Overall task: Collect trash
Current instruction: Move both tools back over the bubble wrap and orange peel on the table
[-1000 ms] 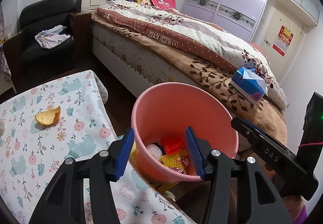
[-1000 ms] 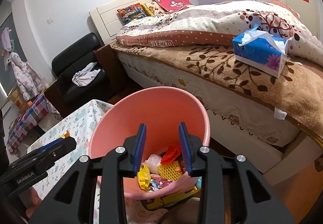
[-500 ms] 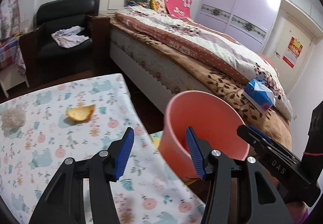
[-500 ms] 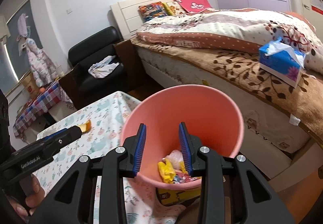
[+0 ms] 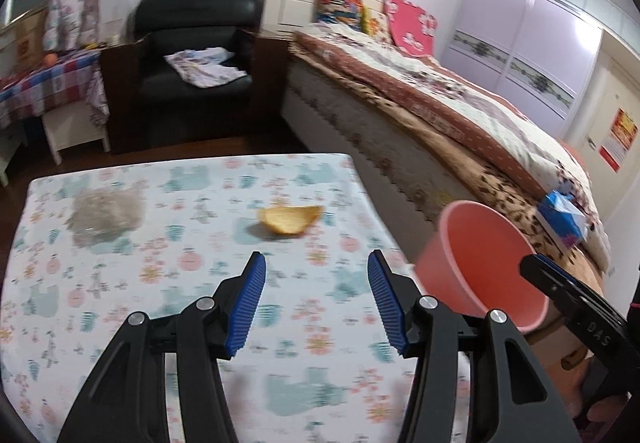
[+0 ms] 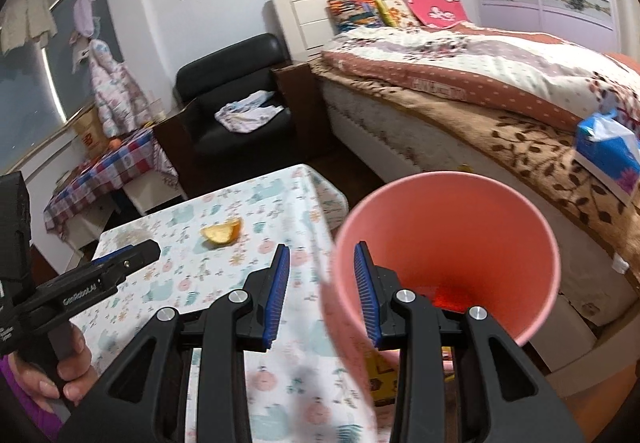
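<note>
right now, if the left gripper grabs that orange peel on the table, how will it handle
The orange peel looks like a thin, curled shell, so it is probably very light and may flex or crack if squeezed hard. It sits rocked on its curved side, so a nudge could tip or slide it across the tablecloth. The left gripper is open and empty.

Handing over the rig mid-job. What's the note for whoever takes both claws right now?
Left claw: open, empty, over the table and aimed toward the orange peel.
Right claw: jaws a narrower gap apart, nothing gripped; the pink bucket shows just beyond them, beside the table's edge.
Done: some trash already lies in the bucket, including a red scrap.
Left: the peel and a blurred greyish crumpled wad farther left on the cloth. Probably take the peel first with the left claw, then drop it in the bucket.
</note>
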